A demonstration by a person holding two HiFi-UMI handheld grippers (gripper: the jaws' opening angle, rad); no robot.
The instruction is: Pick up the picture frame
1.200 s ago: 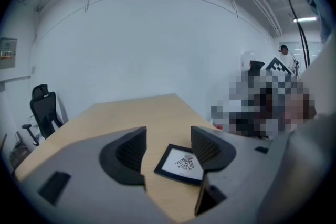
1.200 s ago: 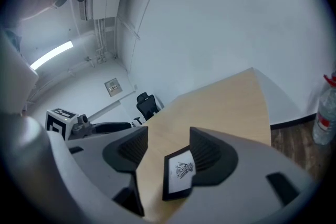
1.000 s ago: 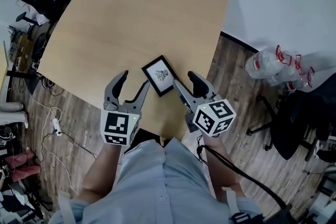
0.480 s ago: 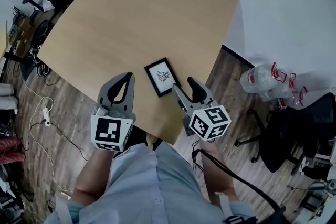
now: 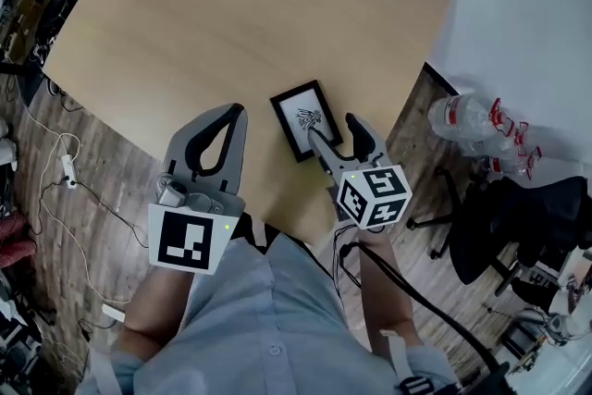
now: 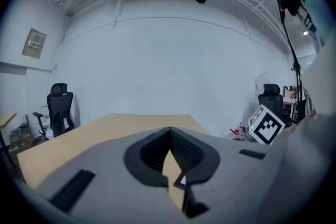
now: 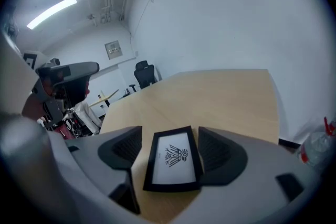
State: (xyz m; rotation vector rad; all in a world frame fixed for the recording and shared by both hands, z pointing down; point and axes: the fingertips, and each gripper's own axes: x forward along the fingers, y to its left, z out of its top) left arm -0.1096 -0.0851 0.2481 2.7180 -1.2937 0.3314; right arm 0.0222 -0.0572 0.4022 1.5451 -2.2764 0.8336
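- The step in hand is the approach to the grasp. The right gripper (image 5: 333, 127) is lowered over the frame (image 5: 307, 119), and nothing is lifted yet.
- The right gripper's fingers are released and have just been opening. In the right gripper view the frame (image 7: 173, 159) lies between them: one finger is just beside its right long edge, and there is a clear gap at the left.
- The left gripper (image 5: 239, 109) hangs at the left of the head view, off the frame, with its fingers clenched on nothing.
- The frame lies flat and face up on the surface (image 5: 231, 14), near the surface's lower right edge in the head view and close to the person.
- Its long axis runs up and down the head view, leaning a little toward the lower right. It lines up with the way the right gripper points.
- In the right gripper view the printed figure reads upright, so its top points away from the person.
- The next move likely calls for settling the fingers to the level of the long edges, closing across the short width, and then raising the frame level.
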